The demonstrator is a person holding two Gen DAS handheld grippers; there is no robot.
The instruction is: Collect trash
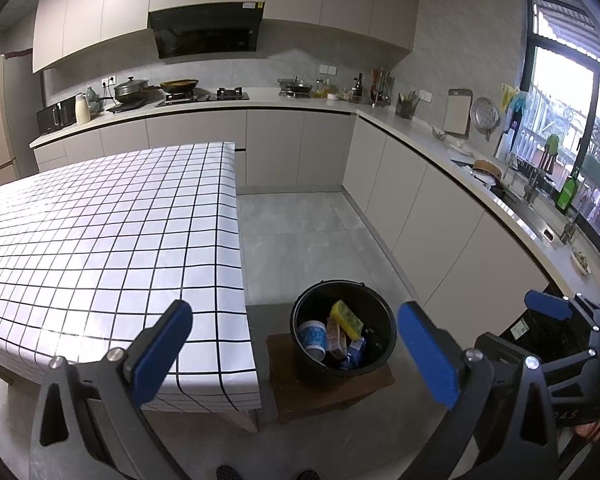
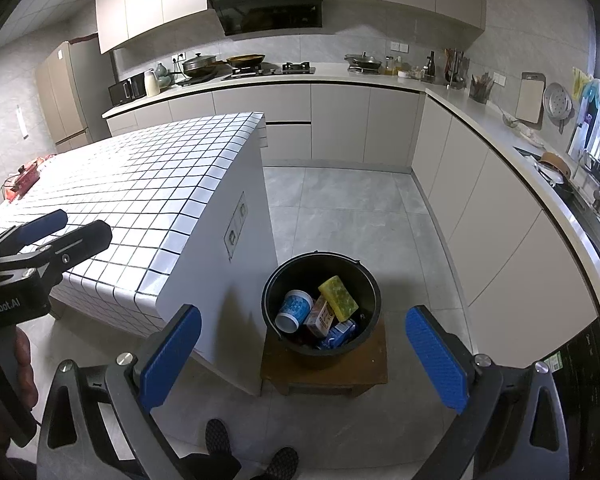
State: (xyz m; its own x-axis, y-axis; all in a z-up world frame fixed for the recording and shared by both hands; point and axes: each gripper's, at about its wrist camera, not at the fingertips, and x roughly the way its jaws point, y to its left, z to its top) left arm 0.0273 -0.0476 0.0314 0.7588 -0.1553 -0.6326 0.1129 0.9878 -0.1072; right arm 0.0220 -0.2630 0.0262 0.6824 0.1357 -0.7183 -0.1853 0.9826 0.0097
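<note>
Left gripper: your left gripper [image 1: 294, 354] hangs released, blue pads spread wide and nothing between them, over the near right corner of the table; the right wrist view catches it from the side [image 2: 66, 226], above the table's near edge.
Right gripper: your right gripper [image 2: 304, 354] is likewise spread and empty, poised above the floor with the bucket framed between its fingers; the left wrist view shows it at far right [image 1: 556, 308].
Hand: part of your hand [image 2: 22, 364] grips the left tool's handle at the lower left.
Bucket: a black bucket [image 2: 274, 280] stands on a low wooden stool [image 2: 376, 368], just beside the table's right end.
Trash: inside the bucket lie a yellow-green sponge [image 2: 338, 292], a blue-and-white paper cup [image 2: 294, 310] tipped on its side, a small carton [image 2: 320, 316] and a blue wrapper [image 2: 340, 334], all touching.
Table: the table's grid-checked cloth [image 1: 100, 232] is bare across its near half.
Shoes: the toes of your dark shoes [image 2: 218, 436] show on the grey floor tiles, near the stool.
Backdrop: a kitchen counter [image 2: 340, 76] carries pans along the far wall.
</note>
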